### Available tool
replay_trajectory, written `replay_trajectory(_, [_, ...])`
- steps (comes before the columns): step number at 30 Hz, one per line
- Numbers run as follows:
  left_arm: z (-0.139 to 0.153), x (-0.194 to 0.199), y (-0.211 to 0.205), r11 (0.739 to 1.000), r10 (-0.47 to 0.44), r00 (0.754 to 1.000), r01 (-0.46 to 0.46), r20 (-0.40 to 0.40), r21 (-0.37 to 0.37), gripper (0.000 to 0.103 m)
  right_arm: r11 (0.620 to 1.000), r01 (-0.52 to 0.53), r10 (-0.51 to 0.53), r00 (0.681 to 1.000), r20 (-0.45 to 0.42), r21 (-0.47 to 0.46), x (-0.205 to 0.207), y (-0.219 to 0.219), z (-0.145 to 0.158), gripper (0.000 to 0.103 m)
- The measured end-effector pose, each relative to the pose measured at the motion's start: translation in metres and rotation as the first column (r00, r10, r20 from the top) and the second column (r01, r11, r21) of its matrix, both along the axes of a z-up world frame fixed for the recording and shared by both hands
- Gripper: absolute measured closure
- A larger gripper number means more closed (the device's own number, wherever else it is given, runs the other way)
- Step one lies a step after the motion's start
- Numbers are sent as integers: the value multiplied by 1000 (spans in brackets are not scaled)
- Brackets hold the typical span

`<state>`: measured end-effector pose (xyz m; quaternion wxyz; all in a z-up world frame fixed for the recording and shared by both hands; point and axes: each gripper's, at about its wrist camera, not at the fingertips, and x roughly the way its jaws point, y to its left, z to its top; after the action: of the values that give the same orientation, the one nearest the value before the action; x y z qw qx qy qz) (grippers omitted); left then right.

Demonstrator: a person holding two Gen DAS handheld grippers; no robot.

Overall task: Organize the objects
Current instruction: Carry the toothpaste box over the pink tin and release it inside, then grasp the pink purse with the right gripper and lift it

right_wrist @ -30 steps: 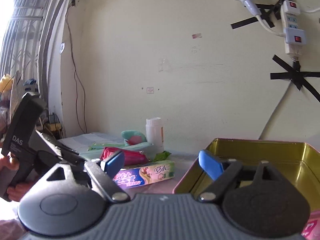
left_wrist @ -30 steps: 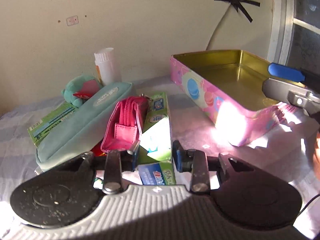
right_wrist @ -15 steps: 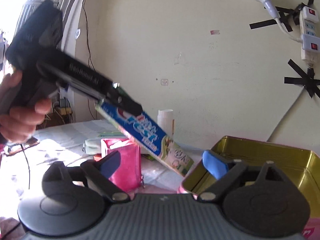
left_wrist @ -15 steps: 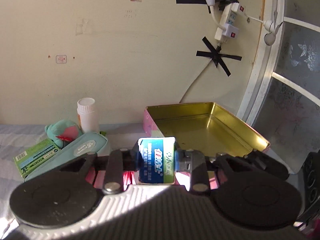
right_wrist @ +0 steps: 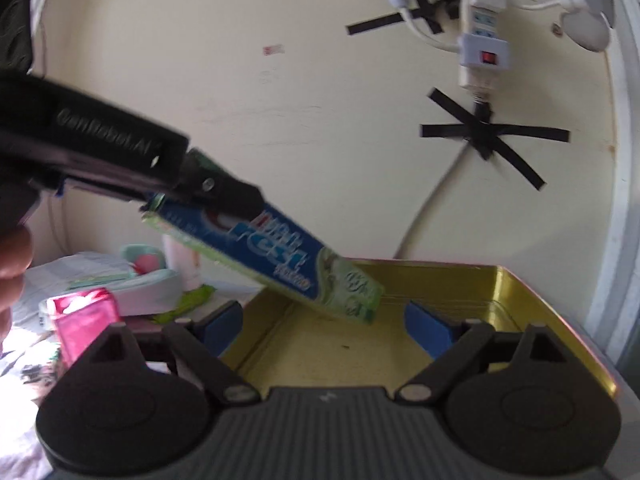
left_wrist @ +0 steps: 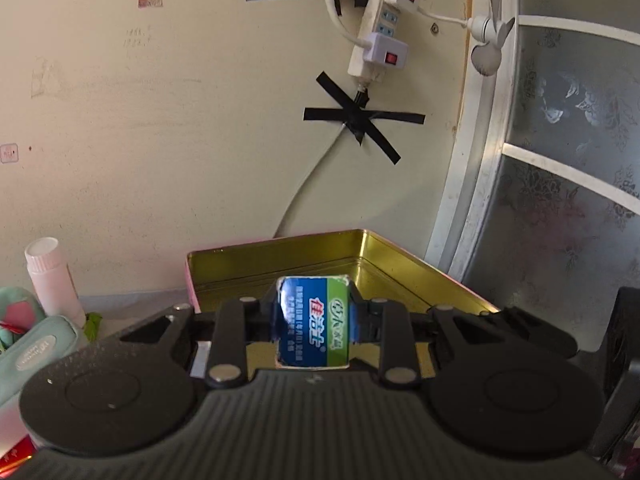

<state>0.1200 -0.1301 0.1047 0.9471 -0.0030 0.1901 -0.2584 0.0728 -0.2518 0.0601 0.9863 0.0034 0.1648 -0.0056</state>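
One box [right_wrist: 264, 258] clamped in the left gripper [left_wrist: 314, 322], long axis tilting nose-down over the tin [right_wrist: 500, 292]. Right gripper [right_wrist: 324, 326] holds nothing, jaws closing a bit, near the tin too.

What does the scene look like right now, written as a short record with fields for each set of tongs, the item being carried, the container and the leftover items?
left tongs: shut on the blue and green toothpaste box
box position: tilted, front end above the open gold-lined pink tin
right tongs: closing, nothing between them, above the tin
tin contents: none visible
leftover items: white plastic bottle, mint zip pouch, pink pouch
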Motion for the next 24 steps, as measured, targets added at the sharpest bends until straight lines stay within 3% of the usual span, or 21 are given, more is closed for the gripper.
replay_trajectory(3, [-21, -1, -20, 999, 31, 999, -32, 44, 29, 70, 996, 82, -83, 996, -43, -25, 10, -13, -9, 20])
replay_trajectory(6, [-26, -6, -32, 997, 27, 999, -28, 21, 78, 68, 995, 104, -104, 992, -70, -3, 16, -22, -15, 24])
replay_trajectory(8, [-28, -12, -35, 992, 27, 999, -25, -17, 121, 54, 994, 108, -108, 991, -74, -3, 17, -22, -17, 25])
replay_trajectory(10, [-26, -20, -28, 990, 38, 999, -34, -27, 138, 52, 993, 110, -112, 991, -76, -32, 16, -17, -20, 26])
replay_trajectory(14, [-10, -47, 8, 994, 47, 999, -46, -9, 101, 52, 994, 100, -102, 993, -57, -42, 14, -11, -17, 26])
replay_trajectory(16, [-1, -63, 37, 993, 90, 996, -91, 27, 74, 50, 994, 102, -102, 995, 6, -33, 6, -8, -11, 26])
replay_trajectory(18, [3, -78, 73, 986, 160, 986, -163, 48, 47, 50, 996, 88, -86, 986, 143, -7, -15, -3, 0, 26])
replay_trajectory(20, [2, -86, 108, 965, 255, 966, -257, 51, 45, 48, 999, 29, -35, 962, 270, 25, -36, 5, 9, 13])
replay_trajectory(21, [0, -87, 123, 949, 307, 951, -309, 49, 60, 46, 999, -12, -2, 954, 300, 45, -42, 9, 10, 0])
replay_trajectory(24, [-7, -82, 153, 913, 400, 917, -399, 3, 80, 40, 984, -137, 103, 958, 266, 112, -42, 33, 14, 0])
